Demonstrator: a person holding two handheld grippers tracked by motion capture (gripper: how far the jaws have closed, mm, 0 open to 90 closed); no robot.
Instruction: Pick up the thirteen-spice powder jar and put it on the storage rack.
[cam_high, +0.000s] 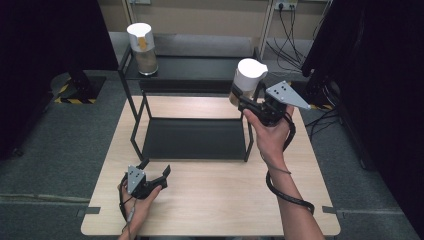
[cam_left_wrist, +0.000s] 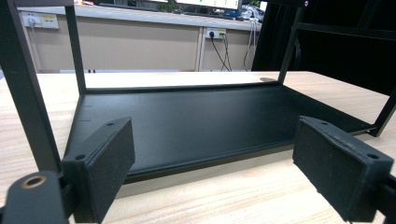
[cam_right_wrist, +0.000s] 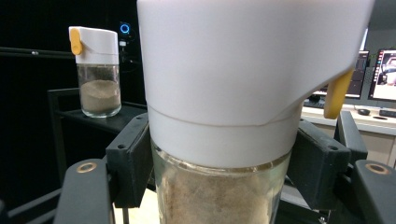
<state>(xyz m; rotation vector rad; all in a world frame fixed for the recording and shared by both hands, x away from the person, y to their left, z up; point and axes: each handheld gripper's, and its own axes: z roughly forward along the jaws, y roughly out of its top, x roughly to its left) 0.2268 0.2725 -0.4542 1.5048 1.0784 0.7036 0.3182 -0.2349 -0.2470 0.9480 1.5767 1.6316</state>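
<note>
Right now: R gripper holds jar up by the rack

Up at the rack's right end, the right gripper (cam_high: 243, 102) is clamped on a glass jar (cam_high: 246, 80), held in the air above the table (cam_high: 210, 205) near the top shelf (cam_high: 195, 67). Jar has clear glass body, tan powder inside, tall white cap w/ a yellow tab (cam_right_wrist: 337, 93) on one side. Jaws press the glass on both sides just under the cap.

A 2nd jar (cam_high: 141, 47), same type, stands upright on the top shelf's left end.

Left gripper (cam_high: 155, 172) sits low over the table's front-left, jaws wide apart w/ nothing between, facing the rack's bottom tray (cam_left_wrist: 187, 121).
</note>
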